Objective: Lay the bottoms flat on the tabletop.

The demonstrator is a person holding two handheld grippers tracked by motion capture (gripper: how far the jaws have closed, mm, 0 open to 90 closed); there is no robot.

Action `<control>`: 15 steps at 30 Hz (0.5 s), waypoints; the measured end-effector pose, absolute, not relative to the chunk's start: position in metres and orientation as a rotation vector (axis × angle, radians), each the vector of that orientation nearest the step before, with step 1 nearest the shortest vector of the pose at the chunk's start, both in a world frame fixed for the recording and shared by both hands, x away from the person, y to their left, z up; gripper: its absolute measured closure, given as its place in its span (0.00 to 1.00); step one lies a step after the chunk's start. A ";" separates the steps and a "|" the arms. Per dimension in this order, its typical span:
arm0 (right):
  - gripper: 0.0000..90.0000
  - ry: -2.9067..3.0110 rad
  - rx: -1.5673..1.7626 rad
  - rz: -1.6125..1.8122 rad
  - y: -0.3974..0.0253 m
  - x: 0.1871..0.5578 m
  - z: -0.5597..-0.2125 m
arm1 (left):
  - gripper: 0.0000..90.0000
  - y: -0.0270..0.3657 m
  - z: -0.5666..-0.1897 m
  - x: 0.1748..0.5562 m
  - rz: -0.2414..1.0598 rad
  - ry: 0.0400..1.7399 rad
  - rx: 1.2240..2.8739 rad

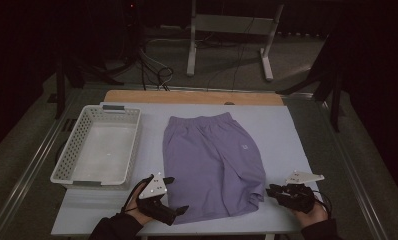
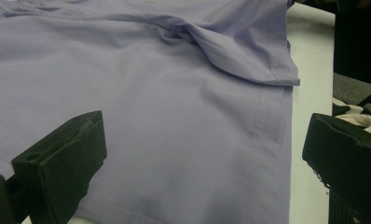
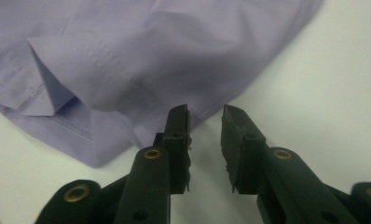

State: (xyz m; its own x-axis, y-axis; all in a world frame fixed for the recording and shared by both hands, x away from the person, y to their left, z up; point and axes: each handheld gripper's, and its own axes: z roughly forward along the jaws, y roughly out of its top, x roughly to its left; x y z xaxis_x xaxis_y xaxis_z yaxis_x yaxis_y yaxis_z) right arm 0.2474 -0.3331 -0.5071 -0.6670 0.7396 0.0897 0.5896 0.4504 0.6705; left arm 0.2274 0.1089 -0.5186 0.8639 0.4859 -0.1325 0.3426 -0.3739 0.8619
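The purple shorts (image 1: 213, 162) lie flat on the counter (image 1: 282, 130). Left tongs (image 1: 174, 196) gape wide at their hem (near corner); right tongs (image 1: 270, 190), slightly parted, sit just beside them.

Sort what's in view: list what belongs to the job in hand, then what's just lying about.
In the job:
purple shorts
left gripper, jaws wide open at the shorts' hem
right gripper, jaws slightly apart beside the hem

Lying about:
white basket, left of the shorts
metal frame beyond the table
cables on the floor
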 end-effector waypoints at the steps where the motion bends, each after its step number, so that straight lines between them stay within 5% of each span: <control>1: 0.79 2.485 1.157 1.019 -0.333 0.247 -0.507 | 0.00 0.109 -0.519 0.227 0.173 0.607 1.997; 3: 0.71 2.504 1.142 1.071 -0.326 0.245 -0.511 | 0.00 0.109 -0.519 0.227 0.173 0.602 2.001; 10: 0.68 2.562 1.047 0.962 -0.310 0.239 -0.520 | 0.00 0.109 -0.518 0.227 0.172 0.605 1.998; 11: 0.83 2.551 1.011 0.924 -0.308 0.237 -0.519 | 0.00 0.109 -0.518 0.227 0.173 0.602 1.997; 12: 0.83 2.551 1.011 0.924 -0.308 0.237 -0.519 | 0.00 0.109 -0.518 0.227 0.173 0.602 1.997; 13: 0.98 2.560 1.015 0.914 -0.307 0.238 -0.518 | 0.00 0.109 -0.518 0.227 0.171 0.600 1.998; 15: 0.99 2.575 1.009 0.882 -0.308 0.239 -0.515 | 0.00 0.109 -0.518 0.227 0.168 0.600 1.999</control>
State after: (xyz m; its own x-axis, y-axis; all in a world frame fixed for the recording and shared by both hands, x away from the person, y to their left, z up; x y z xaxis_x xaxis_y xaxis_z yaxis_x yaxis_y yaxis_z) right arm 0.2391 -0.3078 -0.5150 -0.7335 0.6797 -0.0013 0.5360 0.5797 0.6137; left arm 0.2266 0.1088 -0.5185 0.8671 0.4800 -0.1334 0.3408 -0.3762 0.8616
